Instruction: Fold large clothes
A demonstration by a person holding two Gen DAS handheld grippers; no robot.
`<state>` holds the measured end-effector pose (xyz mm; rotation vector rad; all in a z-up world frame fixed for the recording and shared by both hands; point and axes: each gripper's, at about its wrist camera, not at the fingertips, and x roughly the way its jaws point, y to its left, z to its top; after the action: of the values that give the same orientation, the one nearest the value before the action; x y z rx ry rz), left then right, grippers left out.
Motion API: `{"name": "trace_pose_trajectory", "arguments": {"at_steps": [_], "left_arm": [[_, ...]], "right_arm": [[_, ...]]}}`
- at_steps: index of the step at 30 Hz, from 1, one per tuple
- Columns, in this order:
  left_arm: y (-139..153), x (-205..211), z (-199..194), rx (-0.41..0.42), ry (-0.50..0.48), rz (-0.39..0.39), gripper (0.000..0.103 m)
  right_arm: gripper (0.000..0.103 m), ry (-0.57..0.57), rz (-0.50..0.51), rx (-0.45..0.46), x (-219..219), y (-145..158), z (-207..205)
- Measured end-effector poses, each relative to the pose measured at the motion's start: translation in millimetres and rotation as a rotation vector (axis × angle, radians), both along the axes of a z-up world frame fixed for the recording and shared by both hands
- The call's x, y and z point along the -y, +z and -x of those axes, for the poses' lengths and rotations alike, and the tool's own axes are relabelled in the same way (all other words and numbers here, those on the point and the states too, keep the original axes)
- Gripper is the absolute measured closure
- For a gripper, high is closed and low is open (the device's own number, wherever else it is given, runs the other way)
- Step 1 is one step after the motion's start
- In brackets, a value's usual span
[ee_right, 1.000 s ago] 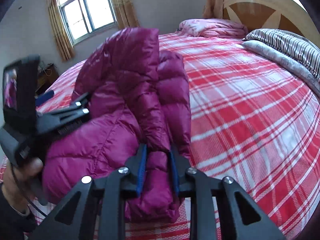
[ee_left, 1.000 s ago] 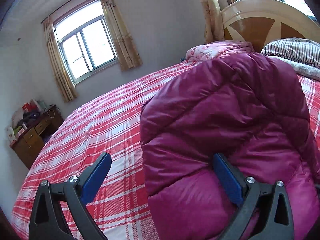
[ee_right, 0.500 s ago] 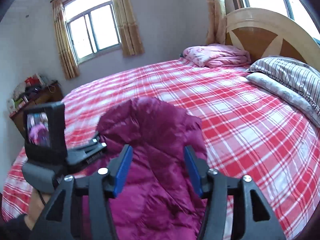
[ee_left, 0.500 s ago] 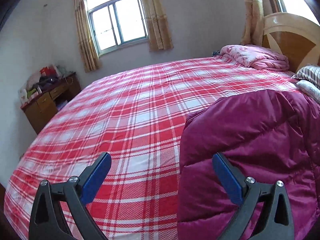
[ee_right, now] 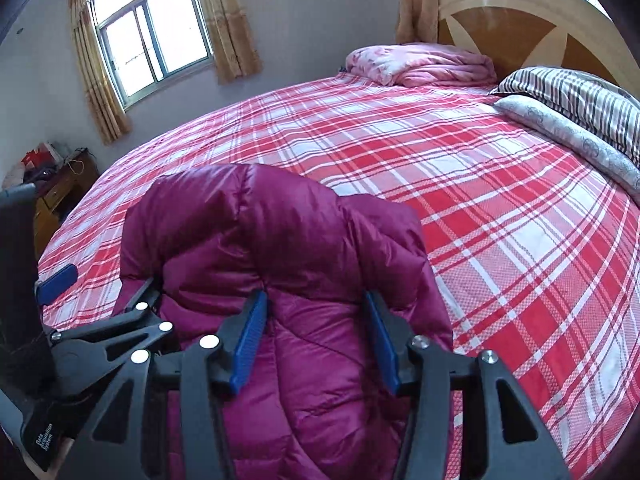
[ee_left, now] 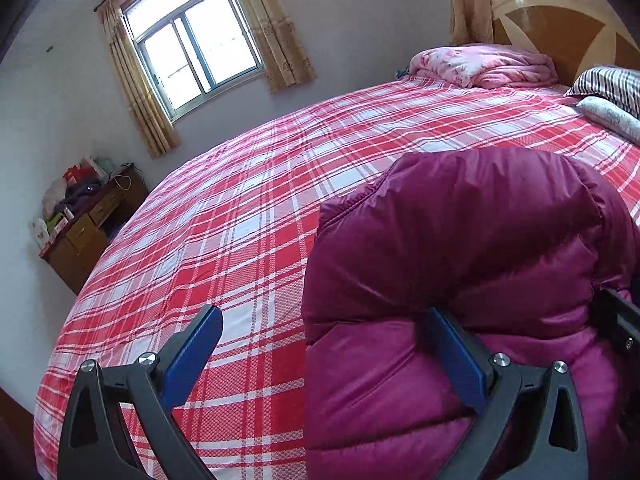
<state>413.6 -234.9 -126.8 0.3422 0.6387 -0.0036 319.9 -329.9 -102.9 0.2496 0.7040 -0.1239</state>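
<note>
Magenta puffer jacket (ee_right: 288, 280) lies bunched on our red plaid bed (ee_right: 500, 216); our left gripper (ee_left: 320, 352) gapes wide, right gripper (ee_right: 316, 332) spread over it, neither gripping.

from my left wrist feed the magenta puffer jacket (ee_left: 460, 240) runs off the bottom and right edges, and it hides the bed sheet (ee_left: 248, 216) under it. the right gripper (ee_left: 618, 330) is only a black sliver at the right edge. the clutter on the dresser (ee_left: 86, 228) is too small to identify. on my right wrist feed the striped pillow (ee_right: 576, 96) is cut off at the right.
</note>
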Motion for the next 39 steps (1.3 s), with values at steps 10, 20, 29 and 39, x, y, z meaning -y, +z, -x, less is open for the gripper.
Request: {"name": "trace_pose_trajectory", "arguments": {"at_steps": [10, 20, 29, 39], "left_arm": [[-17.9, -0.7, -9.6, -0.053, 0.003, 0.045, 0.001], [-24.5, -0.2, -14.6, -0.076, 0.002, 0.06, 0.001], [-27.1, 1.0, -15.3, -0.08, 0.003, 0.053, 0.001], [-28.4, 1.9, -15.4, -0.085, 0.002, 0.051, 0.001]], "right_arm": [[0.05, -0.008, -0.019, -0.012, 4.8, -21.5, -6.3], [0.049, -0.003, -0.017, -0.033, 6.0, -28.9, -10.2], [0.048, -0.007, -0.006, -0.048, 4.2, -32.1, -13.6], [0.047, -0.007, -0.002, -0.059, 3.1, -33.1, -15.7]]}}
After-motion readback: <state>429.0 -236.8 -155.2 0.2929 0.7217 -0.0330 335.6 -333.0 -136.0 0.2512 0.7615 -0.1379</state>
